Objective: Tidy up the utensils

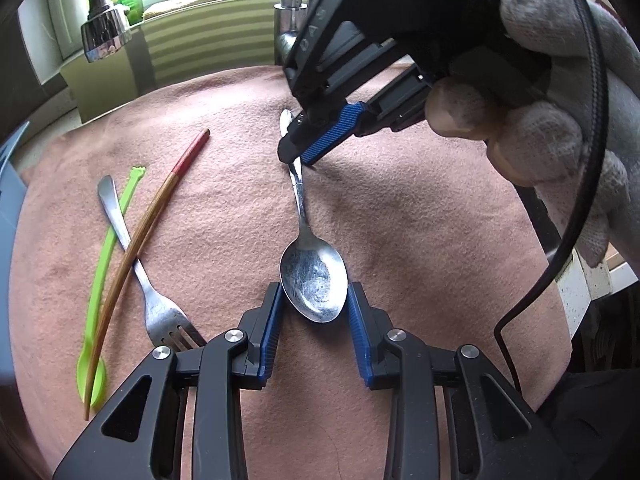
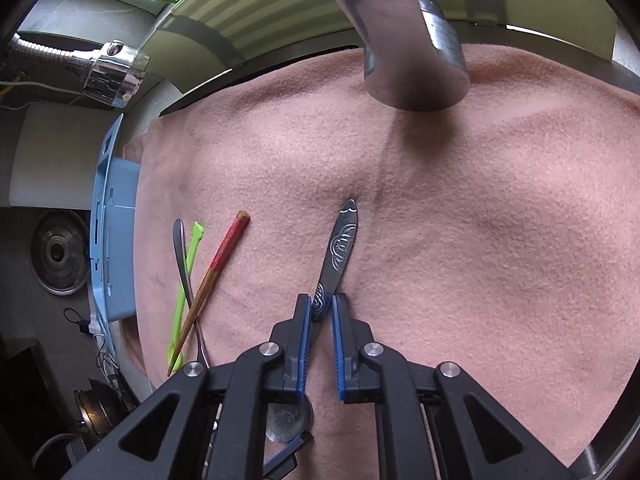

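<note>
pink felt-like cloth (image 1: 400,208) covered the whole work surface, and a steel spoon (image 1: 312,280) lay on it between two hand-held grippers. the left gripper (image 1: 314,292) pointed steeply down, its blue-padded fingers (image 1: 272,320) set narrowly on either side of the spoon's bowl, right against its edges; whether the pads pressed on the bowl could not be told. the right gripper (image 1: 294,158), held in a grey gloved hand (image 1: 552,120), stood at the far end of the spoon, beyond the left fingertips, with its jaws closed on the engraved handle. in the right wrist view the handle passed between the right gripper's fingers (image 2: 304,320) and its decorated tip lay just ahead of them, while the bowl showed behind and below them.

left of the left gripper's fingers, well apart from the spoon, three other utensils lay in a loose crossed bundle: a steel fork (image 1: 156,304), a green plastic spoon (image 1: 108,256) and a wooden chopstick (image 1: 140,240) with a red end lying over both. a blue plastic tray (image 2: 116,240) sat at the cloth's edge, further left of the right gripper's fingers. a chrome tap spout (image 2: 416,52) hung ahead of them.
</note>
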{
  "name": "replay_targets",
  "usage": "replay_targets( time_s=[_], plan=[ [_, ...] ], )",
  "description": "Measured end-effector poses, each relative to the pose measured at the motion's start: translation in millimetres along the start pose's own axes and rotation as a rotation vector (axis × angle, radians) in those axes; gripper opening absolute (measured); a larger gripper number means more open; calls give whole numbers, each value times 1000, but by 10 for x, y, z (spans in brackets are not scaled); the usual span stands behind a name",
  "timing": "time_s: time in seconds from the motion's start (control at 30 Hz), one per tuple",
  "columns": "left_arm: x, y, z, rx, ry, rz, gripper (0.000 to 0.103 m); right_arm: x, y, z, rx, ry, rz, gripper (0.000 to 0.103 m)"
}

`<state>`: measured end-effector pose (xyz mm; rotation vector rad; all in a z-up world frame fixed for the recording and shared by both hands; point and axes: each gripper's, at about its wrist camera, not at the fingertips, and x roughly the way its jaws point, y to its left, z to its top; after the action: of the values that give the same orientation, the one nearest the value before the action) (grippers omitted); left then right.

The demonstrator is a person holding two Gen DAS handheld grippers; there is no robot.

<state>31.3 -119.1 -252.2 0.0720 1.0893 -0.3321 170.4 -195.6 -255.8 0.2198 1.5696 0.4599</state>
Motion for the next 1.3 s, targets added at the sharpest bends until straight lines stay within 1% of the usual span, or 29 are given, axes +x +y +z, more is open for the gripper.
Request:
replay_targets(
  time_s=[0.13,0.2,0.53,0.83,1.03,1.3],
  plan=[
    [-2,-1,-12,-5,-6,-2,30,31,114,12,-32,-8,-57,11],
    [-8,3,-17,-8,-9,-4,30,36,137,8,-44,-13,-66,11],
    [-104,40,-70,-15,-30,-2,30,-18,68,-38,2,-43,-5,9],
    [-286,133,-138,-1,-50,10,30,-103,171,-79,16,-75,33,9],
    [-459,337,-226,4,-64,9,30,-103,386,-104,16,-94,36,9],
    [-720,678,-347,4,-94,13,30,-22,880,-143,11,-124,44,9]
  ],
)
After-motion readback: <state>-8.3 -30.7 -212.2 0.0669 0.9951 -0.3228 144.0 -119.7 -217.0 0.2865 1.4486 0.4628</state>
